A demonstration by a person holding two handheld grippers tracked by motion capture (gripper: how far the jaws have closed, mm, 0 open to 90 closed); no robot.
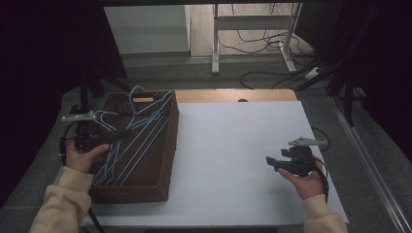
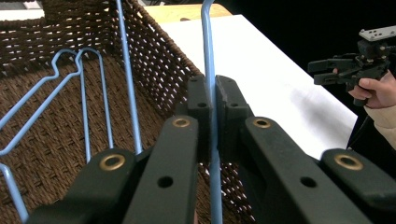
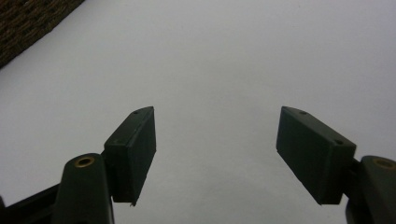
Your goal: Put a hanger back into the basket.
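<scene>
You're at a white table top (image 1: 233,160) with a bare wooden strip (image 1: 233,95) along its far edge. Grey floor (image 1: 160,73) beyond, upper middle of the frame. White metal desk legs (image 1: 215,43) stand at top centre, black cables (image 1: 252,41) tangled on the floor around them. Upper left and upper right corners are dark. Light is dim, brightest at top centre.

White-topped table (image 1: 233,160), bare wooden strip (image 1: 233,95) along far edge. Directly on it: brown wicker basket (image 1: 165,145) at left, reaching near front edge. Blue wire hangers (image 1: 141,136) piled inside basket.
</scene>
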